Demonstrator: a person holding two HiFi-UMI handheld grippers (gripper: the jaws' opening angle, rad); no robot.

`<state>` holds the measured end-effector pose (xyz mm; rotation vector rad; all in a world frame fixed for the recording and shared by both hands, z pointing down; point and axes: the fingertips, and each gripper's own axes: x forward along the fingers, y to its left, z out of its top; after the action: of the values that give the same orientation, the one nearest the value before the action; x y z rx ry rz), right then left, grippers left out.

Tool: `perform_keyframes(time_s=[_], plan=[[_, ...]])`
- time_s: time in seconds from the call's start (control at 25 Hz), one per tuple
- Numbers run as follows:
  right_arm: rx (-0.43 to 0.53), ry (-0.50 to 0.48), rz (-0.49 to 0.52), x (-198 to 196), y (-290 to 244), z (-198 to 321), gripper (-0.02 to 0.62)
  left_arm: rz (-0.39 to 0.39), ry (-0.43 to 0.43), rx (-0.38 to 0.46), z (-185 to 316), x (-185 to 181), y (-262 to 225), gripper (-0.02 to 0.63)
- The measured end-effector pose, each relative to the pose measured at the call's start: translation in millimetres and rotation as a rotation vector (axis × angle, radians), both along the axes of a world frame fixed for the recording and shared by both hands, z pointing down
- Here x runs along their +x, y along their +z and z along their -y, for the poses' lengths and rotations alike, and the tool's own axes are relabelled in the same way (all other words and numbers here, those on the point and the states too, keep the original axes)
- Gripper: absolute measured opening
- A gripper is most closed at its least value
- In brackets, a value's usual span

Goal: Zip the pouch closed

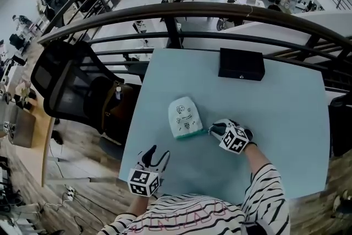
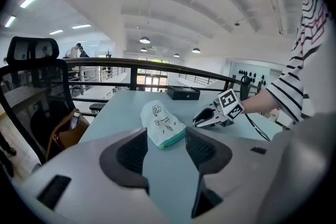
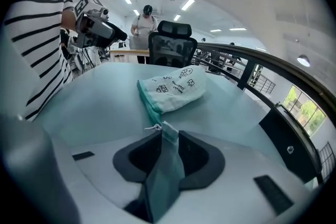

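My left gripper (image 1: 157,156) hangs nearest me over the near-left part of the table (image 1: 275,118). Its jaws are spread with nothing between them, and it is well apart from the work. A little farther out, my right gripper (image 1: 214,129) is clamped on the teal tab (image 3: 167,144) at the near right corner of the pouch (image 1: 184,117), so this hand is the closer one. The pouch lies flat mid-table, its long axis running away from me. Its teal zip edge (image 1: 190,135) faces me and runs leftward from the right fingers. I judge the coming pull must follow that edge, and the free corner wants the left gripper. The black box (image 1: 241,64) sits at the far edge.
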<state>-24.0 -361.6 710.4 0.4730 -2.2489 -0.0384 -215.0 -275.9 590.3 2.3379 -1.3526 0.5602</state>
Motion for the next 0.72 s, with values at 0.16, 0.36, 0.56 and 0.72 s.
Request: perform_keyframes(time_s=[0.16,0.36,0.56,0.72], plan=[[-0.016,-0.009,0.03,-4,-1,-4,0.073,0.013,-0.004,-0.007,-5,-6,1,0.218],[-0.06,-0.018,0.076,-11,-5,-22,0.042,0.016,-0.013,-0.009,-12,-6,2,0.218],[-0.132,0.019,0.154,-22,-8,-44,0.031,0.011,-0.018,-0.012,-24,1,3,0.219],[-0.207,0.111,0.253,-31,-14,-57,0.029,0.006,-0.036,-0.015,-35,6,7,0.219]])
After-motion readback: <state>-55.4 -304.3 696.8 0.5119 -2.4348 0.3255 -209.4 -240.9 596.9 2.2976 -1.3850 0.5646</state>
